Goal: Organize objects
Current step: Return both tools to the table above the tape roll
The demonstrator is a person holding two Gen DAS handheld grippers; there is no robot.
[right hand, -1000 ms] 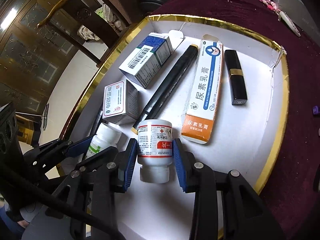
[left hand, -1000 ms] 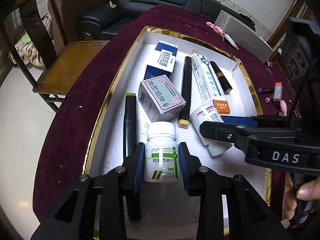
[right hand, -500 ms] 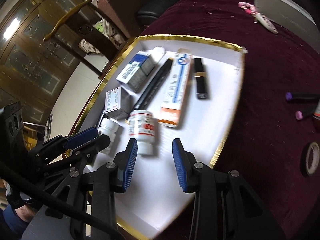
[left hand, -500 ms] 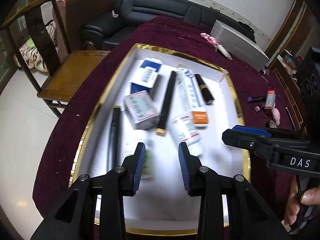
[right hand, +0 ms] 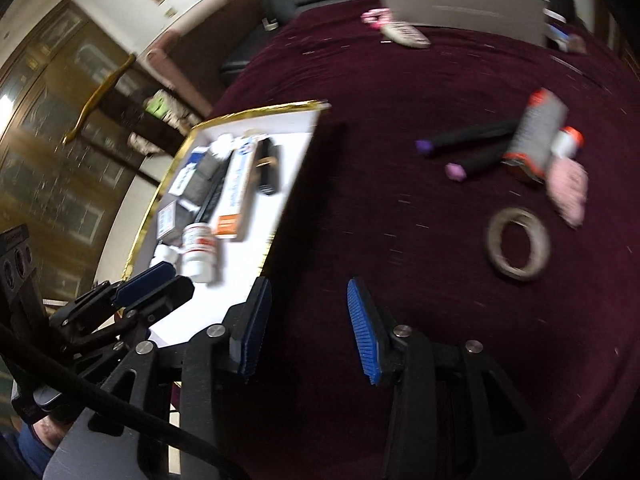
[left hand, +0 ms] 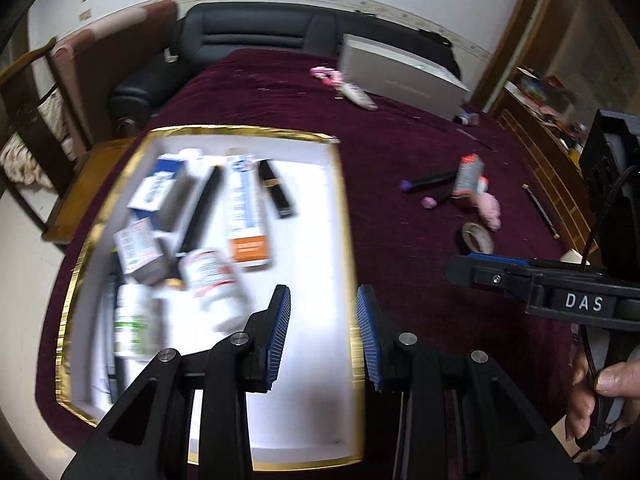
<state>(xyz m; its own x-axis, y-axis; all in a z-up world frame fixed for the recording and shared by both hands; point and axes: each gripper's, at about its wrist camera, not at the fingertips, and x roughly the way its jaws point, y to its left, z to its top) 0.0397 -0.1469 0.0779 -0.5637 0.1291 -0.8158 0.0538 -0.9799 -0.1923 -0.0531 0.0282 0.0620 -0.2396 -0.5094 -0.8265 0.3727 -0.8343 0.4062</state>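
1. Both grippers have left the bottles they held one second ago. The white bottle with the green label (left hand: 132,322) and the white bottle with the red label (left hand: 212,280) now lie free in the gold-edged tray (left hand: 344,216), at the lower left of the left wrist view.
2. The left gripper (left hand: 323,334) is empty, its blue pads apart, over the right edge of the tray.
3. The right gripper (right hand: 308,326) has just been opening its jaws. Nothing is between them, and under them is only the dark red tablecloth (right hand: 400,92).
4. Both views are blurred, so the print on the boxes in the tray is not readable.
5. The black marker at the left wall of the tray is almost hidden behind the green-label bottle.
6. New things appear at the right of the frames: a tape ring (right hand: 518,244), two markers with purple caps (right hand: 464,140), and a grey and orange box (right hand: 536,136).
7. A hand (left hand: 600,396) is cut off at the lower right edge of the left wrist view.
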